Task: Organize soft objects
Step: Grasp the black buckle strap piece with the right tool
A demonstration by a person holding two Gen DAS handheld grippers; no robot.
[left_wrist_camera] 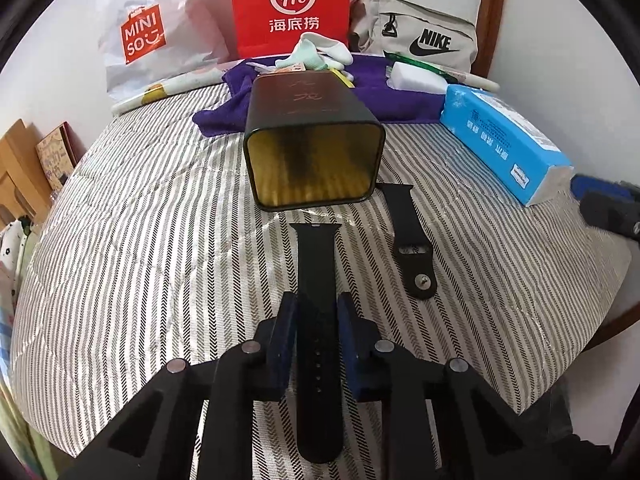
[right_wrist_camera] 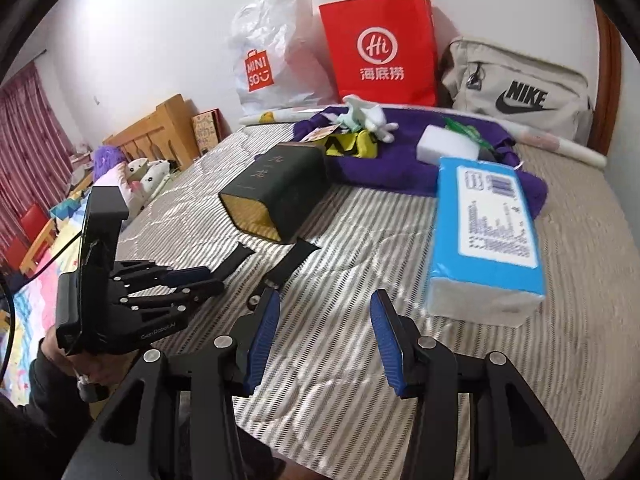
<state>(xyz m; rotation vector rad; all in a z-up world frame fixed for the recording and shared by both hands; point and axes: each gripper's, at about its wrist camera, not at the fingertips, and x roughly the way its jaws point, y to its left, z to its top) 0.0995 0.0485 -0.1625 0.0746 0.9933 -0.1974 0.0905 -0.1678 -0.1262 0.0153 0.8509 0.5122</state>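
My left gripper (left_wrist_camera: 317, 312) is shut on a long black watch strap (left_wrist_camera: 316, 256), which points toward the open mouth of a dark tin (left_wrist_camera: 312, 160) lying on its side on the striped bed. A second black strap piece (left_wrist_camera: 412, 240) with a buckle pin lies to the right of the tin. In the right wrist view my right gripper (right_wrist_camera: 324, 316) is open and empty, above the bed, near the blue tissue pack (right_wrist_camera: 486, 232). The left gripper (right_wrist_camera: 180, 280), the tin (right_wrist_camera: 276, 196) and the second strap (right_wrist_camera: 286, 264) show there too.
A purple cloth (left_wrist_camera: 380, 96) at the back holds socks (left_wrist_camera: 320, 54), a white sponge (left_wrist_camera: 416, 78) and small items. A red paper bag (left_wrist_camera: 290, 4), a Miniso plastic bag (left_wrist_camera: 160, 28) and a Nike bag (left_wrist_camera: 420, 36) stand against the wall. The tissue pack (left_wrist_camera: 500, 140) lies right.
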